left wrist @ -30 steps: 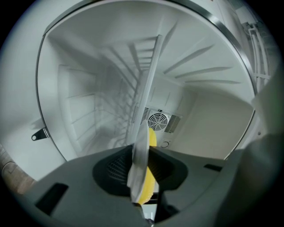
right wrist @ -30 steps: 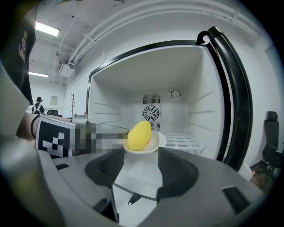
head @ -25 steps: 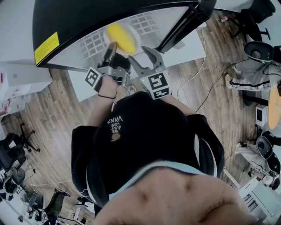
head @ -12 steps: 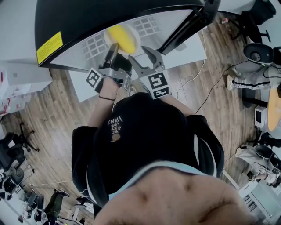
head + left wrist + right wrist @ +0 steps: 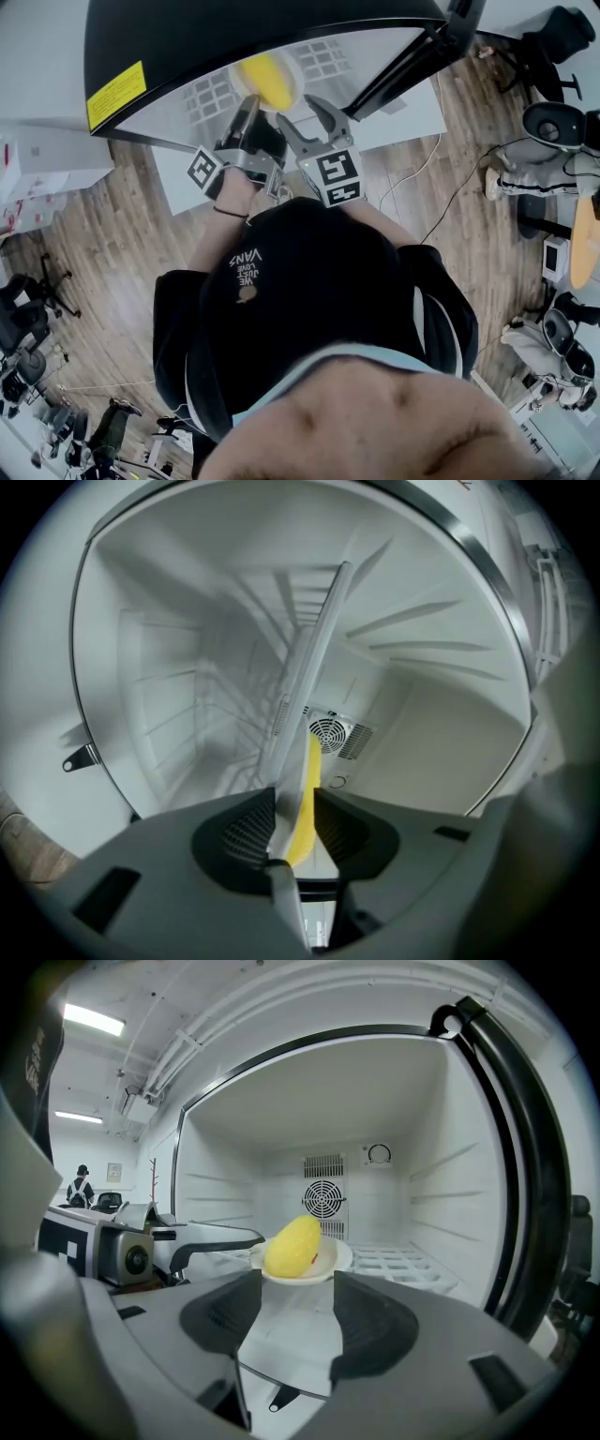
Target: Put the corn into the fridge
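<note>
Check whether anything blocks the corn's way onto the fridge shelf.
Nothing visible does. The yellow corn cob lies on a white round plate clamped at its rim in the jaws of the left gripper, at the front of the open white fridge. The white wire shelf behind shows bare.

The corn (image 5: 292, 1246) is yellow and bumpy, a short fat piece. It lies on its side on a small white plate (image 5: 339, 1258). The plate is inside the fridge (image 5: 450, 1194), over the white wire shelf (image 5: 403, 1262). The fridge is black outside and white inside, and it stands open.
</note>
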The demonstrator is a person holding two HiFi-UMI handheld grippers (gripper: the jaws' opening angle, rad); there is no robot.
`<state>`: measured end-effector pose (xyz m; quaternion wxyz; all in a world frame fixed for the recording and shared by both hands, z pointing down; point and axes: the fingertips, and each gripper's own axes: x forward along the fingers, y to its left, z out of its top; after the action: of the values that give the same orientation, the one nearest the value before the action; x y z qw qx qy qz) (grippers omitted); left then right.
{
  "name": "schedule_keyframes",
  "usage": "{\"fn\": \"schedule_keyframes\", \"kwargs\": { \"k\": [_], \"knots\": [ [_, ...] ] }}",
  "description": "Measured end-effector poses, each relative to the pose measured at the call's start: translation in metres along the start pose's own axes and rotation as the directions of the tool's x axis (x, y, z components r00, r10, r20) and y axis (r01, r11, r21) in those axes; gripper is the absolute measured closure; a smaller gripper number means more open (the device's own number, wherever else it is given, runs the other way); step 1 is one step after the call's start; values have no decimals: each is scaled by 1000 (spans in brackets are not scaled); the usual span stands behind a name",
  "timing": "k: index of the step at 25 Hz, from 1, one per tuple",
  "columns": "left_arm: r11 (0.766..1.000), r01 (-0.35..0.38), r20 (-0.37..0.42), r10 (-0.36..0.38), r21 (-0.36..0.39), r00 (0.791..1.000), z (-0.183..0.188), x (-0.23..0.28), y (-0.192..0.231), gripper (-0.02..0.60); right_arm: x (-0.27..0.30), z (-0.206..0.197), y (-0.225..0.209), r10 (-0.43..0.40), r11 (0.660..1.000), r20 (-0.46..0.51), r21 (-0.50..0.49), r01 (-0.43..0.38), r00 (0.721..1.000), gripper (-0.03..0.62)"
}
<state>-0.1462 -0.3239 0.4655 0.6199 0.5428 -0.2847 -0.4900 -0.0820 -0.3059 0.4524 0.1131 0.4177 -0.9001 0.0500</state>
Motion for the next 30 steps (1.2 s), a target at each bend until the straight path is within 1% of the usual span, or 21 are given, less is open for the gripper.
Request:
{"fn": "schedule_keyframes", "kwargs": {
  "k": [12, 20, 30],
  "knots": [
    [1000, -13, 3, 13, -2, 1000, -5, -8, 3, 472, 8, 4, -9, 1, 1000, 0, 4, -1, 1000, 361],
    [1000, -16, 19, 15, 19, 1000, 3, -10, 5, 474, 18, 4, -14, 5, 1000, -1, 6, -4, 1000, 361],
    [1000, -23, 38, 22, 12, 999, 10, -12, 8, 473, 28, 1, -20, 5, 1000, -11, 2, -5, 1000, 361]
  ]
}}
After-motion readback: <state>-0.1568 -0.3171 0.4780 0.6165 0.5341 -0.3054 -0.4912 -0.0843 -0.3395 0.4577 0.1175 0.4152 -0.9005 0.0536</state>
